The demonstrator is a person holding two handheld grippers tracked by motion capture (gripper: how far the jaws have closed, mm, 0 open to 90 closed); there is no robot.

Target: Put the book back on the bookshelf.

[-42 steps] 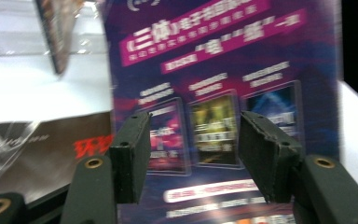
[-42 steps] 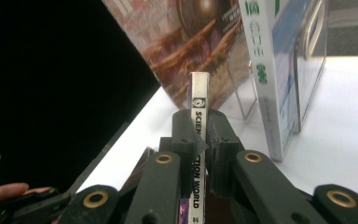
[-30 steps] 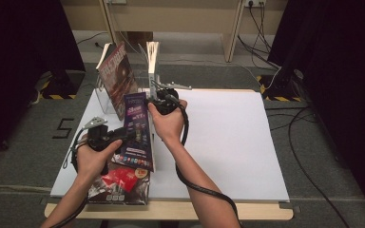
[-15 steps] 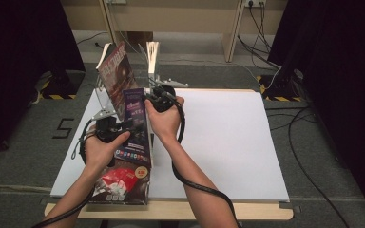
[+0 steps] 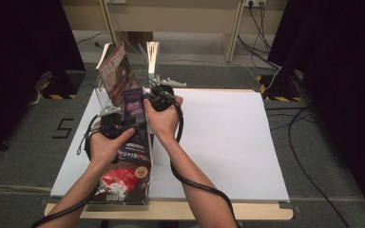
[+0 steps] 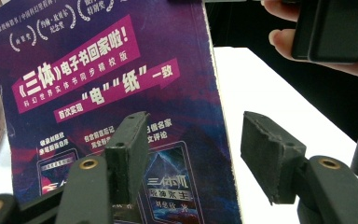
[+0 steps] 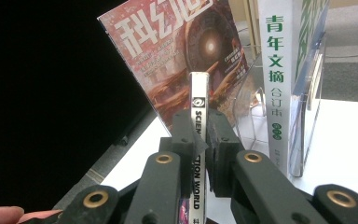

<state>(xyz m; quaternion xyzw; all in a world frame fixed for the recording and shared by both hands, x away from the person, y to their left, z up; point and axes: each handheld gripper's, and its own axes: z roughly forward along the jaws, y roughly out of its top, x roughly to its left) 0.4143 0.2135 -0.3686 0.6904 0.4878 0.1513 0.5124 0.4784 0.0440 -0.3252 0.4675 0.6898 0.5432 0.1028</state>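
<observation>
High view: white table, the person's forearms come in from the near edge. Right gripper grips the far end of a purple magazine that rises off the table at that end, left of centre. Left gripper sits over the magazine's left side. Red magazine lies flat at the near edge, partly under the purple one. Clear stand at the far left of the table carries a leaning magazine and an upright white book.

Left gripper view: jaws of the left gripper wide apart, nothing pinched; the purple magazine lies behind the left jaw, its edge running down between the jaws. Other gripper with fingers at top right.

Right gripper view: right gripper jaws narrow, clamped on the magazine spine. Behind it the leaning magazine, the white book and the clear stand.
</observation>
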